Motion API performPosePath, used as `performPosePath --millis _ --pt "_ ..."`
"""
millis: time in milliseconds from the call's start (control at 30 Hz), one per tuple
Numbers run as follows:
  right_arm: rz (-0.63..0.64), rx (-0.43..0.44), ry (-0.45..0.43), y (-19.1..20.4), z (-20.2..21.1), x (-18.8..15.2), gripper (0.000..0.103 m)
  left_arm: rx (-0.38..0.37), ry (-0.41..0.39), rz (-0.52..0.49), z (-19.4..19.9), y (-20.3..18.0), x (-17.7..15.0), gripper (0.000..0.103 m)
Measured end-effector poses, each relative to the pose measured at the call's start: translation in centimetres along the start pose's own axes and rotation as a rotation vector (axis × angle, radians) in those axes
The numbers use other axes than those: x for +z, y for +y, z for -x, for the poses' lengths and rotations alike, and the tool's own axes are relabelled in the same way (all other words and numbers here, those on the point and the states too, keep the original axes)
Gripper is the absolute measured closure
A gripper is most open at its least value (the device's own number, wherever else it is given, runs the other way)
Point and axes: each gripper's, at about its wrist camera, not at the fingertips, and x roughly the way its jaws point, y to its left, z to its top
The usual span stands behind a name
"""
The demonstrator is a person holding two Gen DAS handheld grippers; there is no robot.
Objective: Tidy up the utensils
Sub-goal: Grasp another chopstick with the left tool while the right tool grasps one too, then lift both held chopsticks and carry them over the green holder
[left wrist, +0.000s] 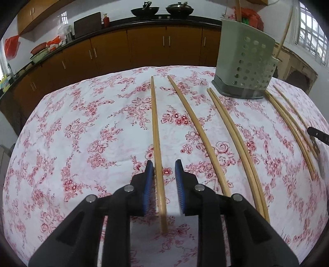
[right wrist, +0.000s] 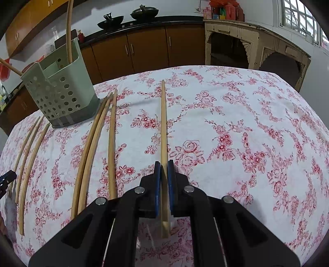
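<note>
Floral tablecloth (left wrist: 82, 127) in a kitchen, chopsticks laid out in rows.
Nearest, the left gripper (left wrist: 164, 164) stands slightly apart around one chopstick (left wrist: 156, 143), pads not pressing; the right gripper (right wrist: 163, 164) is clamped on another chopstick (right wrist: 163, 127). Farther back stands the perforated green utensil holder (left wrist: 244, 63), chopsticks upright inside.

Soft daylight enters through the window (right wrist: 298, 18), which is slightly blown out; the cloth-covered surface (left wrist: 82, 123) is evenly bright with faint shadows, while fisheye bending curves straight lines and dark vignetting rims both views
</note>
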Motion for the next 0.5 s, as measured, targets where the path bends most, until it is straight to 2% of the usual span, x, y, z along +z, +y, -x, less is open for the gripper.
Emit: performPosePath --millis 167,300,500 --pt "0.006 -0.003 0.001 0.1 0.3 -0.3 0.095 -0.001 0.0 0.003 0.0 -0.1 -0.1 0.08" --pt "0.007 0.006 0.001 -0.1 0.5 -0.5 0.095 -0.005 -0.001 -0.005 0.3 -0.1 -0.4 0.093" --pt "0.001 0.011 -0.026 -0.3 1.8 -0.8 0.096 -0.003 0.019 -0.027 1.0 -0.4 -0.8 0.095"
